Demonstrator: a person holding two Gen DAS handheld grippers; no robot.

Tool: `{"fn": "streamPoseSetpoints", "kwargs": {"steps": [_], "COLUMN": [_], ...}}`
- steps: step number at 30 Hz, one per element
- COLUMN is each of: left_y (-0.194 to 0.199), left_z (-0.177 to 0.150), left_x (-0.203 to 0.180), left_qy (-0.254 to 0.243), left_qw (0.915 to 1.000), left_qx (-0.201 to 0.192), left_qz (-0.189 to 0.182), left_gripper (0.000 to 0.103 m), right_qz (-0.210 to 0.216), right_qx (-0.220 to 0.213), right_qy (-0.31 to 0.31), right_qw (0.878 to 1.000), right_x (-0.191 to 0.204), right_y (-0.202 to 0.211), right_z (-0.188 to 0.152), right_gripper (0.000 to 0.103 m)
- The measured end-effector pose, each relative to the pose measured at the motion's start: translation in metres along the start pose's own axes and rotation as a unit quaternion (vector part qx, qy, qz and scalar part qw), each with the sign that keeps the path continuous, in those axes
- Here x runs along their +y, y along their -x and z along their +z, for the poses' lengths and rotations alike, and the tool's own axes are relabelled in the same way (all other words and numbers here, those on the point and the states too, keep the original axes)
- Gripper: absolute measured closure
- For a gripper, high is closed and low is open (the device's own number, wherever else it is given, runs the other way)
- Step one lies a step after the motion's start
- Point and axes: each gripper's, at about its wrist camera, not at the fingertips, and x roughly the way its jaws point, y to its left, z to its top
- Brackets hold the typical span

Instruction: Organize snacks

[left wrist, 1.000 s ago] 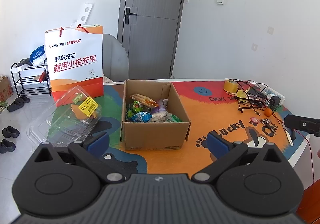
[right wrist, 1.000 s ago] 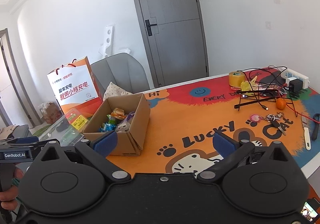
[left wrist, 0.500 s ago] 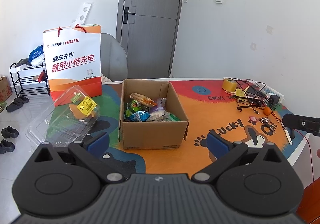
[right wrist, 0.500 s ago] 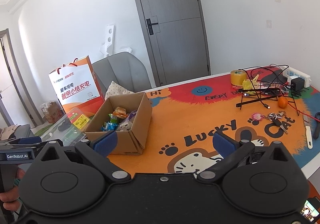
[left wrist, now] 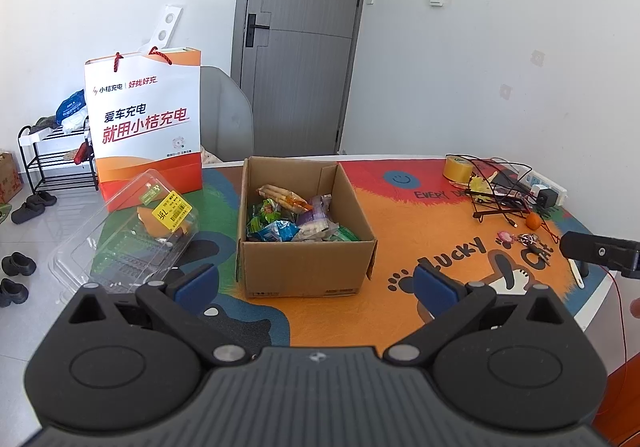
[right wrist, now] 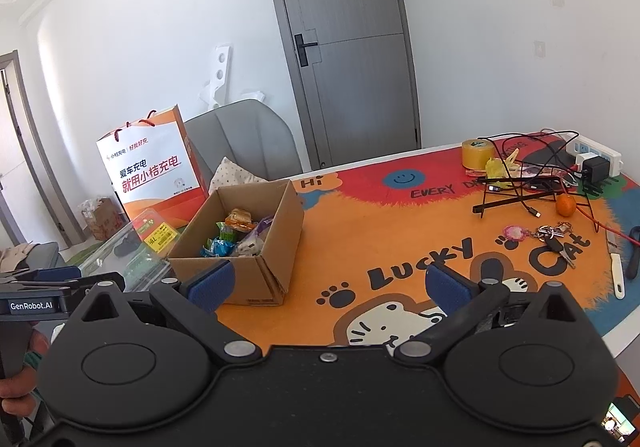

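Left gripper [left wrist: 316,281] and right gripper [right wrist: 326,283] agape, empty; snack box [left wrist: 306,225] ahead, apparently well beyond fingertips.

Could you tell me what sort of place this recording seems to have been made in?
Most likely a room in a home, not a lab: a shoe rack with shoes on the tiled floor, a grey interior door, and a cartoon-print mat covering the table.

- Left wrist view looks from near the bench's front edge, facing the open brown cardboard box [left wrist: 306,231] closely.
- Right wrist view looks from further right, sharing that box [right wrist: 244,243].
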Motion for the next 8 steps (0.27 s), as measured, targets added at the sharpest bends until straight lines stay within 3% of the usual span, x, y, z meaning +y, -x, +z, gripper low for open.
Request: {"fn": "streamPoseSetpoints", "kwargs": {"steps": [8], "left_y": [-0.0002], "left_z": [0.0000], "left_x": [0.0005], "left_qy": [-0.002], "left_qw": [1.0000], "left_qx": [0.000], "left_qz": [-0.004], "left_gripper": [0.000], "right_qz": [-0.001], "right_qx": [0.002], "right_qy": [-0.001], "right_qw": [1.000], "right_x": [-0.0004], "right_y": [-0.0008], "right_z": [0.0002], "right_gripper": [0.000]}}
